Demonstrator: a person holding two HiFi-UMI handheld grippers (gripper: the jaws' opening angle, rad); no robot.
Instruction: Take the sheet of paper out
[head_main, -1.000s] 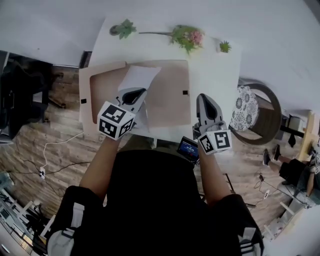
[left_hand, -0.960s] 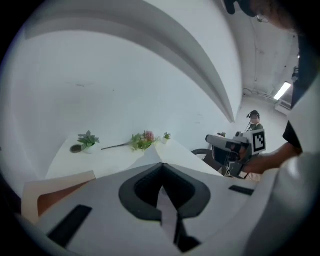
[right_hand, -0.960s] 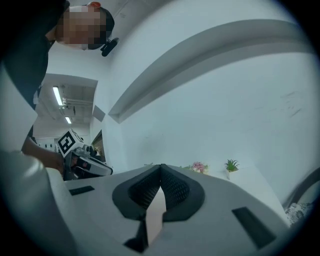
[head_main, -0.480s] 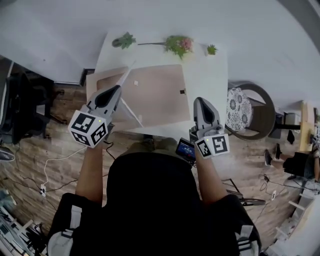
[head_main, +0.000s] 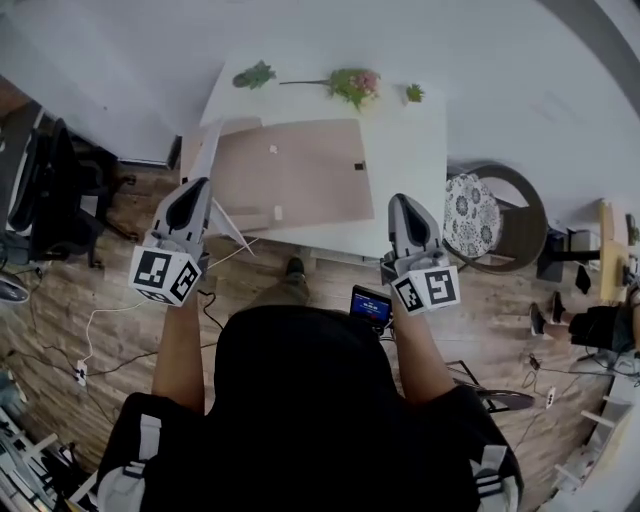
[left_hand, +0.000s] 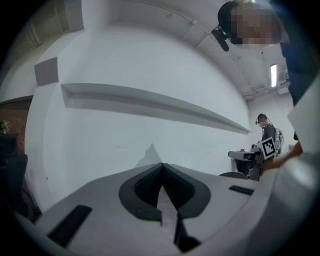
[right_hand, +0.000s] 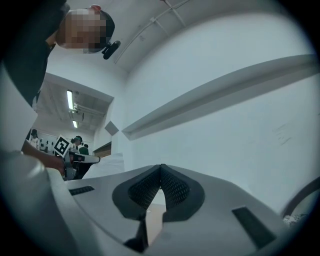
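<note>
left gripper (left_hand: 162, 166): jaws clamped on the sheet of paper (left_hand: 166, 209), pinched at one edge. sheet stands edge-on in the head view, off the near left corner of the white table (head_main: 412, 150), apparently clear of the brown folder (head_main: 300, 170). right gripper (right_hand: 161, 166): jaws together, nothing between them, pointing level over the table's near edge. folder lies flat on the table; small plants (head_main: 352, 83) along the far edge.

White sheet of paper (head_main: 211, 150) in left gripper (head_main: 196, 185)
</note>
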